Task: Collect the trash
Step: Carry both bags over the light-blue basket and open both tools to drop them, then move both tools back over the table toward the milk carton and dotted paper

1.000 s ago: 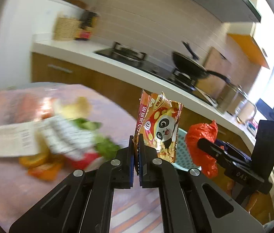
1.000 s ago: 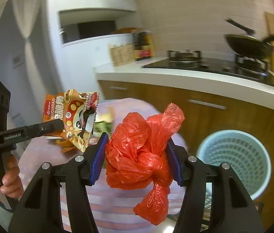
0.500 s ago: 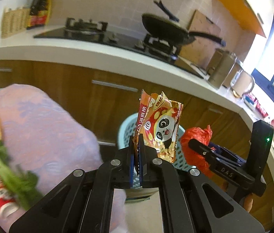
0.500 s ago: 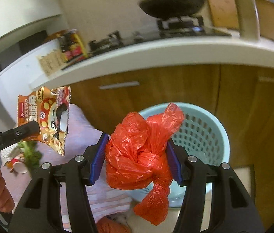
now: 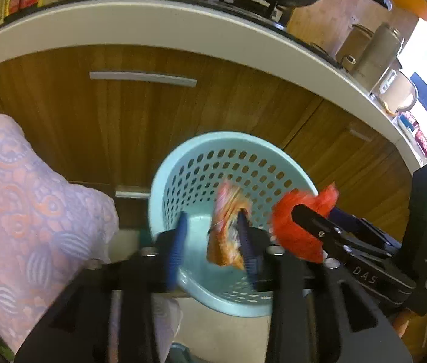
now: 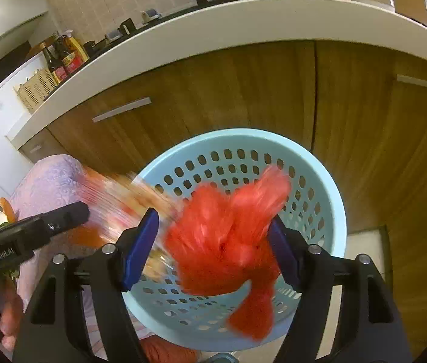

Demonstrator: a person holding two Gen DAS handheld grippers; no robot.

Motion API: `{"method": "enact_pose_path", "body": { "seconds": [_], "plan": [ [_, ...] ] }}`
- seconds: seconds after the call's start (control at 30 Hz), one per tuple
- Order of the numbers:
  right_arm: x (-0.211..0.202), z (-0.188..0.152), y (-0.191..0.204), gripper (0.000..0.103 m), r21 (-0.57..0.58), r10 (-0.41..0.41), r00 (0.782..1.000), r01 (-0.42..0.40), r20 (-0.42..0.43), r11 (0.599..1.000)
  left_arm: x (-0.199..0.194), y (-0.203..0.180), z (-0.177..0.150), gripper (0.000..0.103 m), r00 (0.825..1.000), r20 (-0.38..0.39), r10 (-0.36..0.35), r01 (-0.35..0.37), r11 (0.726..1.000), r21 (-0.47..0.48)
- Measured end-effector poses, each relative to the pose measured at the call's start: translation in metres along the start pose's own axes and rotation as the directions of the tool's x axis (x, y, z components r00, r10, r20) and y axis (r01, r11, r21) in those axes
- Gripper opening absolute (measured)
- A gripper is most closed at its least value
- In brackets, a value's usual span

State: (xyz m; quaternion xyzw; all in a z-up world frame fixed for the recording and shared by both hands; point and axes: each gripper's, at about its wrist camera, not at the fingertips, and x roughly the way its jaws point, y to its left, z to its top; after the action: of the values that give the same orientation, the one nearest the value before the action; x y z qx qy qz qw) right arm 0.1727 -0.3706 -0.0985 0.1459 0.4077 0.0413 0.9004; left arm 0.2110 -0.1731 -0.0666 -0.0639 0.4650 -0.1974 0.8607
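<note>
A pale blue perforated basket (image 5: 231, 157) (image 6: 316, 181) stands on the floor against the cabinets, below both grippers. My left gripper (image 5: 211, 242) hangs over its rim with its jaws opening. The orange panda snack packet (image 5: 225, 236) is blurred between them, loose beside the right pad (image 5: 245, 242) and clear of the left one. My right gripper (image 6: 212, 246) is also opening above the basket. The knotted red plastic bag (image 6: 228, 242) (image 5: 298, 230) is smeared with motion between its blue pads (image 6: 139, 242), with a gap on the left side.
Wooden cabinet doors (image 5: 140, 121) under a white countertop (image 5: 153, 21) stand just behind the basket. A table edge with lilac patterned cloth (image 5: 25, 211) (image 6: 50, 181) lies to the left. A hand (image 6: 7, 317) holds the left gripper's handle. A stove and pan sit on the counter.
Both grippers swung from the table to over the basket and tipped down. Their jaws have parted; the snack packet and the red bag, held firmly before, now blur loose between the pads.
</note>
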Motion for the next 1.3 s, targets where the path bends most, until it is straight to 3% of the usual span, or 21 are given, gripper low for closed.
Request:
{"method": "enact_pose_path", "body": {
  "seconds": [0.3, 0.7, 0.9, 1.07, 1.3],
  "plan": [
    [-0.013, -0.004, 0.006, 0.068, -0.017, 0.0, 1.0, 0.0, 0.013, 1.0, -0.01, -0.004, -0.009, 0.038, 1.0, 0.015, 0.009, -0.01, 1.0, 0.016],
    [-0.063, -0.012, 0.071, 0.068, -0.143, 0.13, 0.987, -0.117, 0.092, 0.983, -0.112, 0.005, -0.044, 0.038, 0.981, 0.195, 0.024, -0.024, 1.0, -0.004],
    [-0.085, -0.021, 0.122, 0.068, -0.247, 0.212, 0.971, -0.179, 0.11, 0.952, -0.184, 0.037, -0.074, 0.042, 0.948, 0.306, 0.087, -0.065, 0.995, -0.08],
    [-0.095, -0.037, 0.178, 0.068, -0.363, 0.283, 0.954, -0.231, 0.099, 0.903, -0.233, 0.074, -0.107, 0.044, 0.916, 0.36, 0.176, -0.124, 0.979, -0.165],
    [-0.101, -0.062, 0.249, 0.068, -0.484, 0.363, 0.93, -0.295, 0.051, 0.824, -0.294, 0.14, -0.162, 0.045, 0.872, 0.369, 0.322, -0.204, 0.924, -0.324]
  ]
}}
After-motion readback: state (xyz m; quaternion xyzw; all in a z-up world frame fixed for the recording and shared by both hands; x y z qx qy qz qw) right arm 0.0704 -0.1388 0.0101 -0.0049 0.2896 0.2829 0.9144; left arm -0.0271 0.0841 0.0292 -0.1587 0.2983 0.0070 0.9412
